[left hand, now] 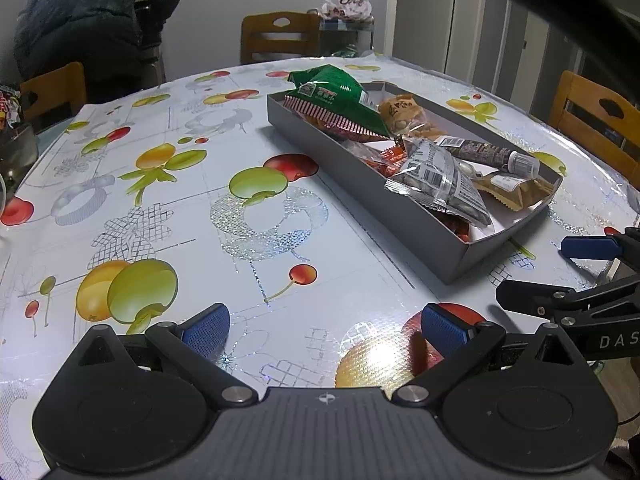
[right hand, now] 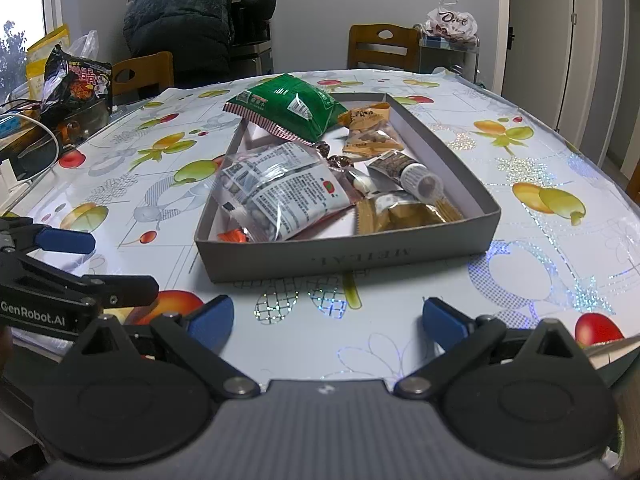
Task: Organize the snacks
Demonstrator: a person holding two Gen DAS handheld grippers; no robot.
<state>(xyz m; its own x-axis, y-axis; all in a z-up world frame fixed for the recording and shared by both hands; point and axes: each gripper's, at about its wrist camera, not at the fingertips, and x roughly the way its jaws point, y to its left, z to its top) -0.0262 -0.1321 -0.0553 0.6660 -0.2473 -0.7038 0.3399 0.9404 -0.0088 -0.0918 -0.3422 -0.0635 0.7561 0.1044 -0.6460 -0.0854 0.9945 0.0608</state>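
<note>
Snacks lay heaped in the grey box (right hand: pixel 348 254), dead ahead of the right gripper (right hand: pixel 326 322), long axis running away; left gripper (left hand: pixel 324 330) sat farther off. Both stood apart, empty.

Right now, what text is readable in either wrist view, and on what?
"GenRobot.AI": side of the left hand-held gripper.
"DAS", cut off by the frame edge: side of the right hand-held gripper.
"Dove", partly creased: white plastic bag behind the table.
"MEILAI", uncertain, upside down: near wall of the grey box.
Snack packet print: too small to read.
</note>
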